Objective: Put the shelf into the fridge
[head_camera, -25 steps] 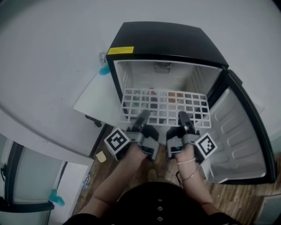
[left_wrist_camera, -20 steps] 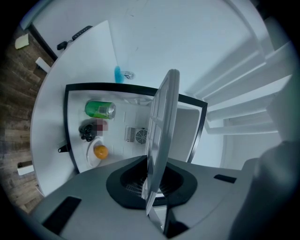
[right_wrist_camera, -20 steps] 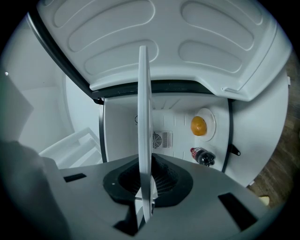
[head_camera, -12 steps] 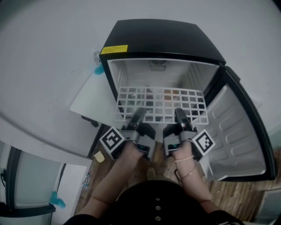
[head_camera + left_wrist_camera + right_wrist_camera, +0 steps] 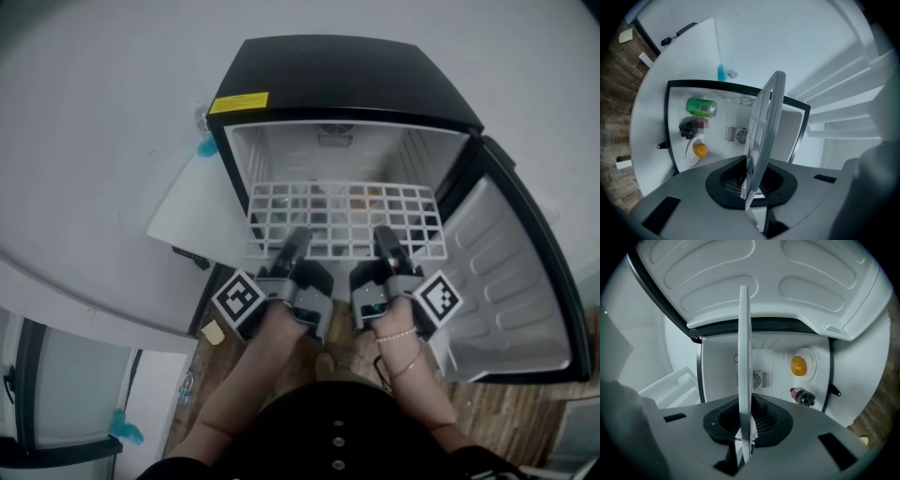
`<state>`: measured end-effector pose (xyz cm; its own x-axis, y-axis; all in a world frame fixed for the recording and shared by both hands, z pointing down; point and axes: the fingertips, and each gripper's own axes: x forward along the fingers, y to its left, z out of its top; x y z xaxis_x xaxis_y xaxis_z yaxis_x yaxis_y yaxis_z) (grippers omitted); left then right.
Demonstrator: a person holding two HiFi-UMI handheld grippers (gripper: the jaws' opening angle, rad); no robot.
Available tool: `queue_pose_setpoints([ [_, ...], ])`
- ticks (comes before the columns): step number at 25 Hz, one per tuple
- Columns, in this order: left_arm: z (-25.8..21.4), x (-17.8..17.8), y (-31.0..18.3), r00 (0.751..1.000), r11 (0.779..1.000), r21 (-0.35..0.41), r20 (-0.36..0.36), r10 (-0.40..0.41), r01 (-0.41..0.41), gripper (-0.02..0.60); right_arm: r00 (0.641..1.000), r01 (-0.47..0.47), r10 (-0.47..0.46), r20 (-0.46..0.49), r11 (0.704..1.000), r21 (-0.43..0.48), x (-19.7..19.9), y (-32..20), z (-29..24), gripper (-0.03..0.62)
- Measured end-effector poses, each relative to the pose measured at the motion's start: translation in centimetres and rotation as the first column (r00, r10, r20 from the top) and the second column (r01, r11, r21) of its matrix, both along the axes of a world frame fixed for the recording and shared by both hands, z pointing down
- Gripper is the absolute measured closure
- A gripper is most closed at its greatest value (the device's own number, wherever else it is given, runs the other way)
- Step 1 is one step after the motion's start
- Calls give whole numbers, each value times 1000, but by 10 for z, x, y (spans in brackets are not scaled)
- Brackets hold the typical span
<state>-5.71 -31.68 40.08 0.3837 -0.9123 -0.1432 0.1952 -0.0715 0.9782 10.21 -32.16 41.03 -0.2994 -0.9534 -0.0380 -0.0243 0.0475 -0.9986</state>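
while both tools clamp its front rim, the white grid-pattern shelf (image 5: 342,220) lies level in the mouth of the black compact fridge (image 5: 347,80), rear part inside the fridge cavity, front rim just outside the fridge opening.

item: shelf. judged light and stiff, a rigid lattice unlikely to sag. the smooth finish is probably slippery, and the frame may jam if one corner enters the fridge first. best hold: the front rim, one grip toward each fridge side wall, so it slides into the fridge square.

tools: left gripper (image 5: 295,242) closed on the shelf's front rim, which is pinched edge-on between its pads. right gripper (image 5: 384,239) closed likewise on the same rim, on the side of the fridge's white-lined door (image 5: 511,281).

container: fridge, door swung wide open. contents on the fridge floor, below the shelf:
- green drink can (image 5: 701,107), lying on its side
- orange fruit (image 5: 798,365) on a small white plate (image 5: 811,359)
- dark bottle with red label (image 5: 802,396), lying down

fitting: fan grille (image 5: 757,379) on the fridge back wall.
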Motion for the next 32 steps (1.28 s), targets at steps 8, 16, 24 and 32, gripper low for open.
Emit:
queue_pose_setpoints([
  [8,-6,1,3,1000,1000,2,-6,4,-4,548,1000,-1,1,9,1000,5,0,0,-6,563],
  [16,-3,2,2,1000,1000,-4,5,1,-1,548,1000,1,-1,22,1000,7,1,-1,-4,563],
  [24,1,2,2,1000,1000,9,9,-4,4,548,1000,-14,13,15,1000,19,2,-1,0,563],
  [32,0,2,2,1000,1000,17,7,-12,12,548,1000,-16,15,10,1000,24,2,-2,-1,563],
])
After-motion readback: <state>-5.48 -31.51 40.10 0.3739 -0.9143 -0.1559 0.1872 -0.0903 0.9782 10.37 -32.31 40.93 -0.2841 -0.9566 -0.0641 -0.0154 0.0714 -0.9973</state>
